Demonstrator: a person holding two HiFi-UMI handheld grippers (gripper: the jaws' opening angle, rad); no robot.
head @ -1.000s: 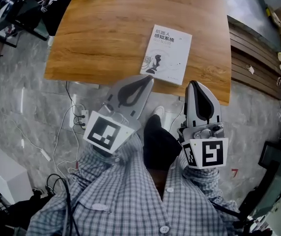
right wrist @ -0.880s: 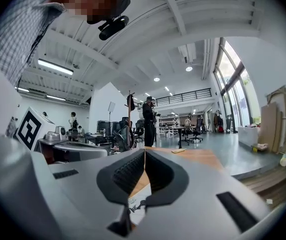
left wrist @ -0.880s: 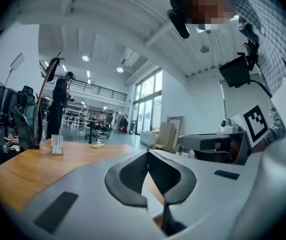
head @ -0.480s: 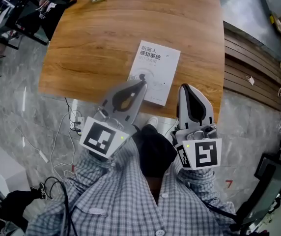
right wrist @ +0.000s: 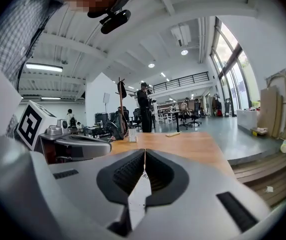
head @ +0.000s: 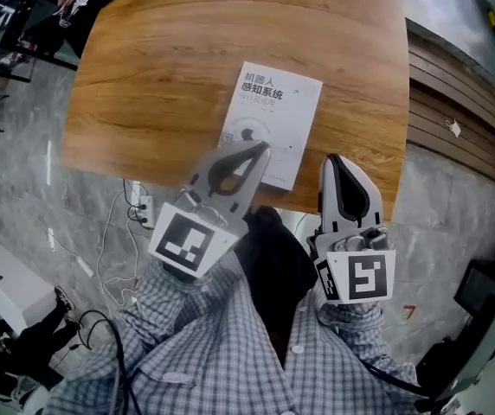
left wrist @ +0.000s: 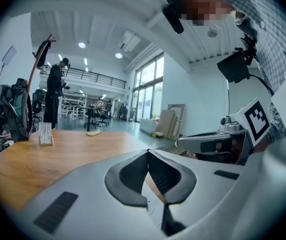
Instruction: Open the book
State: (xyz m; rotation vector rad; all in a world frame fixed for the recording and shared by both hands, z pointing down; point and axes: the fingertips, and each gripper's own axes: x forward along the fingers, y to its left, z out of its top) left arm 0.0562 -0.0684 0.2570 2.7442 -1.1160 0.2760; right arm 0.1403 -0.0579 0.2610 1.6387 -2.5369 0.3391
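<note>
Fingers [left wrist: 83, 194] of the left gripper [head: 260, 150] are clenched tight with nothing between them, and the right gripper [head: 339, 159] has its fingers [right wrist: 218, 184] pressed together the same way, empty. The book [head: 270, 121] lies closed, cover up, on the wooden bench [head: 144, 76], close to the near edge and slightly askew. From the head view the left tip overlaps the book's near edge, while the right tip sits just off its near right corner, over the bench edge. The main risk, as I judge it, is that clenched fingers cannot pinch the cover: a tip nudged under or against the edge may simply push the book across the smooth wood, or tip it off the near edge, since so little bench lies behind it. A tip dug in too deep could also lift a wad of pages instead of the cover alone, or crease the corner. Approaching from the spine side would get nowhere, and which long side is the spine cannot be made out here. The left gripper hides the book's near left portion, each gripper view shows only a white sliver of it in the gap at the base of the fingers, and no view settles whether either tip touches the book or hangs above it.
</note>
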